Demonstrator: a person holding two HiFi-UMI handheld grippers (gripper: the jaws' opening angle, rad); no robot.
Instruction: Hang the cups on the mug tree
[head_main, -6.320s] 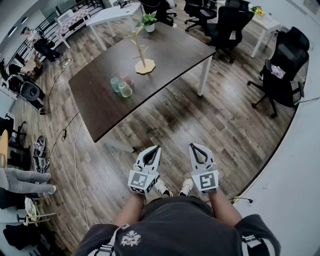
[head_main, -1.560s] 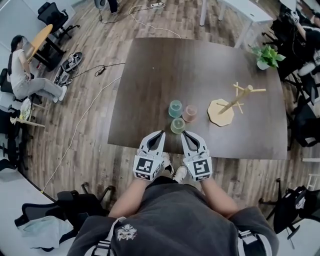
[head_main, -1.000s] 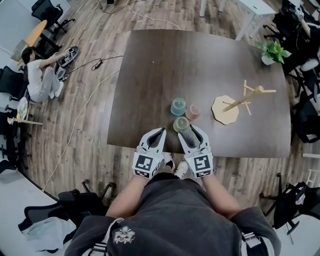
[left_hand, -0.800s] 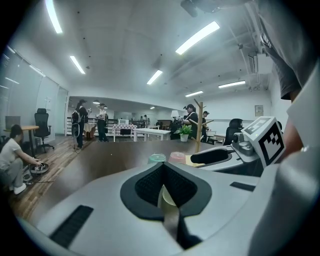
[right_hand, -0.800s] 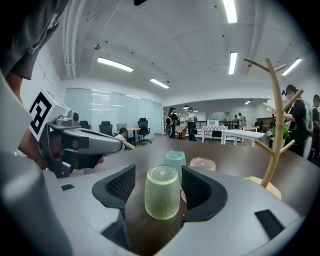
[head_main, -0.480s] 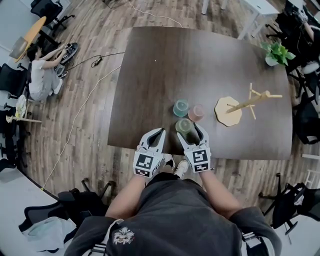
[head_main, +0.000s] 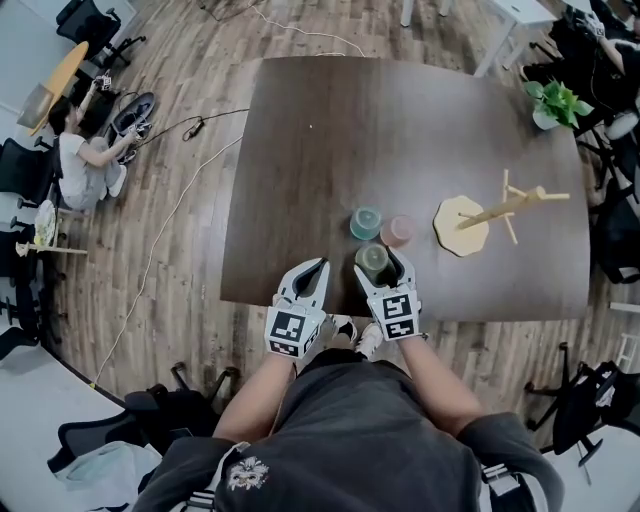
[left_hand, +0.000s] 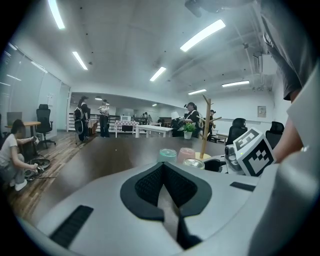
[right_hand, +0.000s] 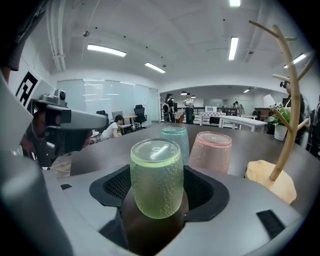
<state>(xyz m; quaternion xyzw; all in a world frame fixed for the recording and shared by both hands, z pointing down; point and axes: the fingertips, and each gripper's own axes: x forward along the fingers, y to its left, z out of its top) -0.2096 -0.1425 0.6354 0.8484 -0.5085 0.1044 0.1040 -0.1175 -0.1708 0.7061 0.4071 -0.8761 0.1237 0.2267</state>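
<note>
Green cup (right_hand: 156, 180) — between right gripper (head_main: 382, 266), jaws just-opened

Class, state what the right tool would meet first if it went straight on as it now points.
The green cup: it already stands between the jaws of the right tool, which have just been opening and look clear of its sides.

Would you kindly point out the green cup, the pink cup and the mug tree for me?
green cup (right_hand: 156, 184), right gripper view, dimpled side wall
pink cup (right_hand: 211, 154), right gripper view, side wall
mug tree (head_main: 452, 228), head view, wooden base
</note>
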